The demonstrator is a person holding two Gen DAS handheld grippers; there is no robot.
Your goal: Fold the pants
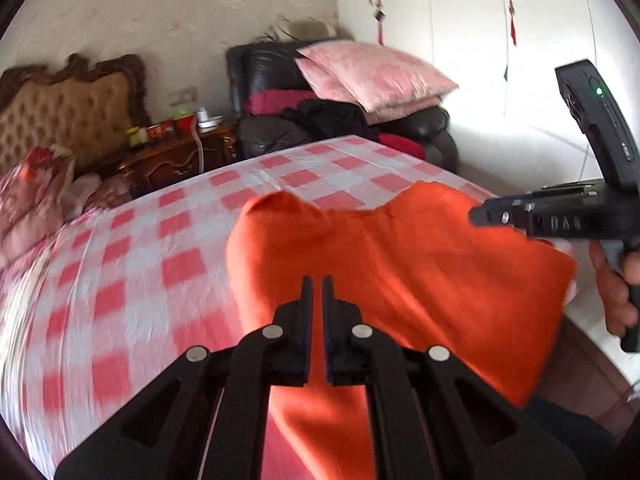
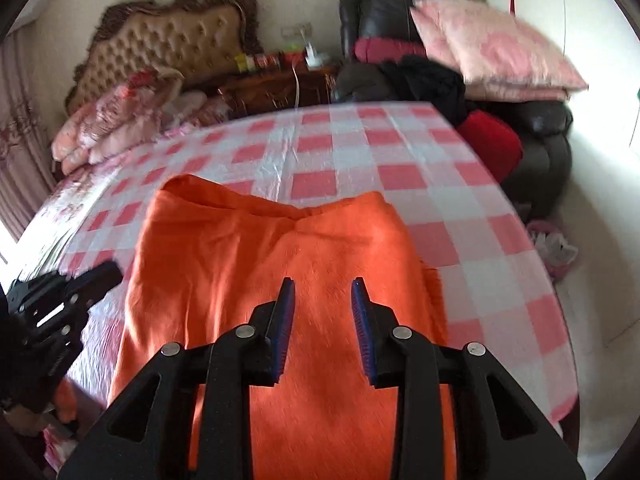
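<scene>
A bed [image 2: 400, 168] under a pink-and-white checked sheet fills most of both views, its tufted headboard [image 2: 168, 40] at upper left. The orange pants [image 2: 280, 248] lie spread on the sheet in the lower middle of the frame. Pink pillows [image 2: 496, 48] sit stacked on a dark armchair [image 2: 548, 136] at upper right. The right gripper [image 2: 323, 292] hovers over the pants, jaws parted and empty. The left gripper [image 1: 317, 284] is clenched on nothing.
</scene>
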